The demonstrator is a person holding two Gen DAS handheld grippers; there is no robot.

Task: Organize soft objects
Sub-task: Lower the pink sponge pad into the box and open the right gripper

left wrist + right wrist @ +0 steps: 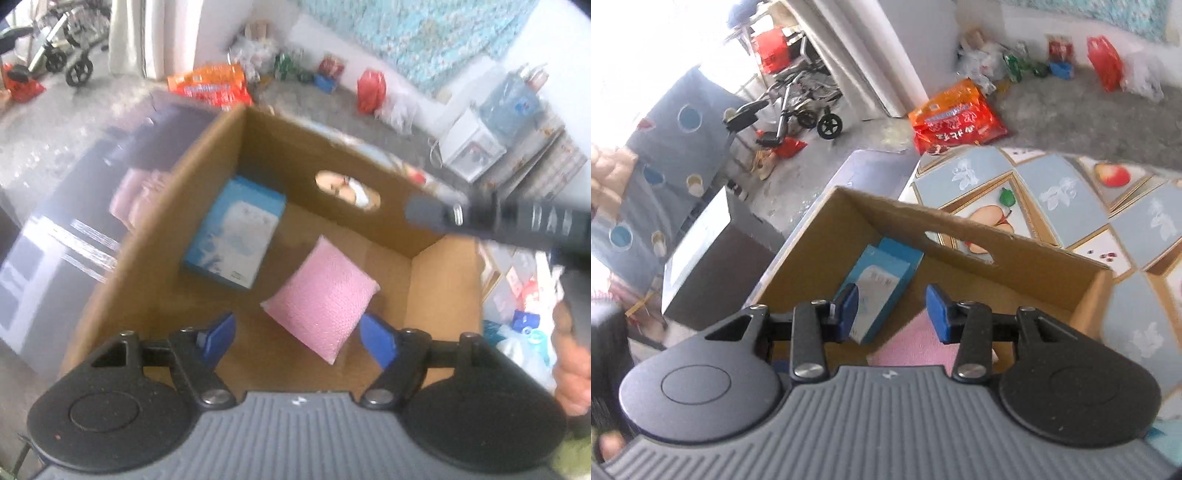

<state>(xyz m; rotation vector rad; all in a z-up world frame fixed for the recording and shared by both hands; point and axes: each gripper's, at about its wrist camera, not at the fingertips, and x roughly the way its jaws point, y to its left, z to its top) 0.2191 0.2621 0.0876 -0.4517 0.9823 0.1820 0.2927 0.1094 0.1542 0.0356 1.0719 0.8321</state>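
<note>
Both the left hand-held gripper (pixel 297 338) and right hand-held gripper (pixel 892 314) stand apart, empty, above the brown cardboard box (pixel 439 291); the soft pink bubble-wrap pouch (pixel 320 295) lies loose inside and could snag if one dips.

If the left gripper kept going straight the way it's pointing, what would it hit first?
Most likely the pink cushion lying in the cardboard box: it sits between the open left gripper fingers, just ahead. Depth is unclear.
</note>
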